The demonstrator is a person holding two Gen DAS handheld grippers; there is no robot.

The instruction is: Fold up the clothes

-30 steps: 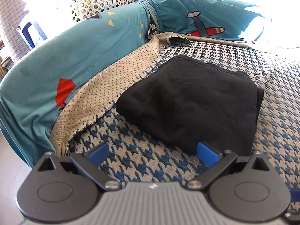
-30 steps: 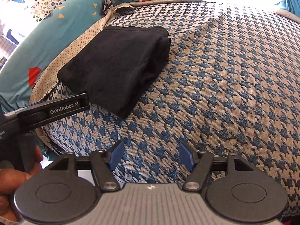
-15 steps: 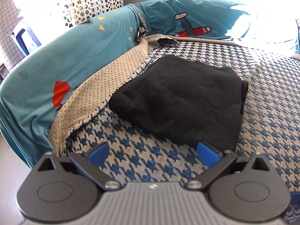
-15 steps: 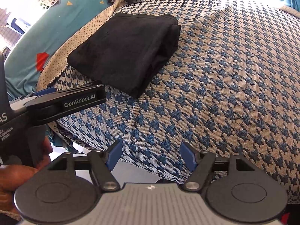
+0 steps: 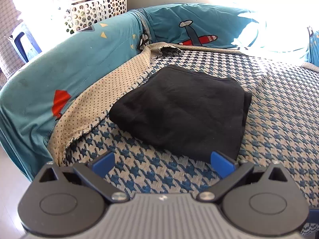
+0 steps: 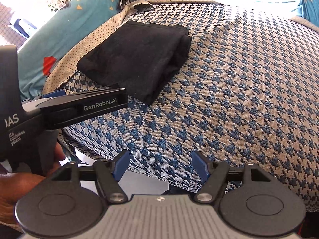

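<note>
A black garment (image 5: 185, 111) lies folded into a compact rectangle on the blue-and-cream houndstooth cover (image 5: 279, 123). It also shows in the right wrist view (image 6: 139, 59), up and to the left. My left gripper (image 5: 162, 162) is open and empty, just short of the garment's near edge. My right gripper (image 6: 160, 164) is open and empty over the cover's front edge, apart from the garment. The left gripper's body (image 6: 85, 105) shows at the left of the right wrist view.
A teal cushion (image 5: 59, 75) with plane prints curves round the left and back. A beige dotted lining (image 5: 103, 91) is turned up beside the garment. A white perforated basket (image 5: 95, 12) stands behind. Floor (image 6: 143, 183) shows below the front edge.
Both grippers have drawn back from the folded garment toward the front edge. The garment has not moved. Both grippers stay open.
</note>
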